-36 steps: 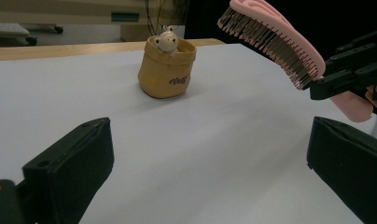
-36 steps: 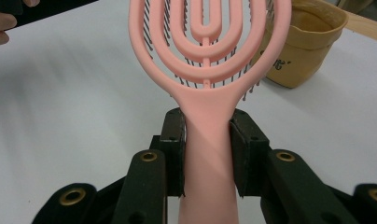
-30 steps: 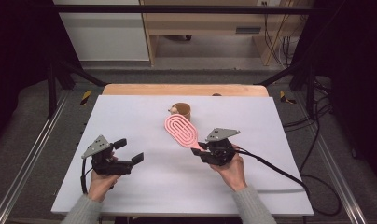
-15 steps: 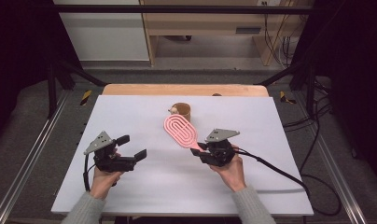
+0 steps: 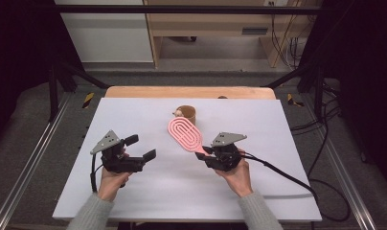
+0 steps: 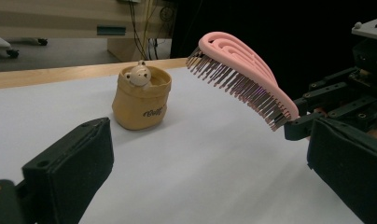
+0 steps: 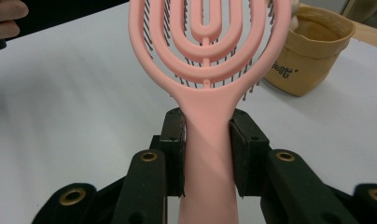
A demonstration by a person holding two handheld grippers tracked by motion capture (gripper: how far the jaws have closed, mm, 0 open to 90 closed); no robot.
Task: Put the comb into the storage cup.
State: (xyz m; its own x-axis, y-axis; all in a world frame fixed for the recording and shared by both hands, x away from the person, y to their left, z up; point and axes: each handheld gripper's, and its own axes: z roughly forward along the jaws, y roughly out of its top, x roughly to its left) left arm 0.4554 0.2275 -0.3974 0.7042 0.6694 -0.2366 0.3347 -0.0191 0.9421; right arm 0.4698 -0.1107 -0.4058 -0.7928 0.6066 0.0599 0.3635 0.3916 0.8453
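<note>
Tan and soft-sided, the small pouch stands upright near the white table's far edge with a little bear figure peeking over its rim. My right gripper pinches the pink hairbrush by its handle, bristles down, clear of the tabletop, just beside the pouch. My left gripper hovers spread and empty, well apart.

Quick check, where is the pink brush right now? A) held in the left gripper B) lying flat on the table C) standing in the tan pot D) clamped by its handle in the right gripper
D: the right gripper pads press both sides of the pink brush handle, head raised off the table.
</note>
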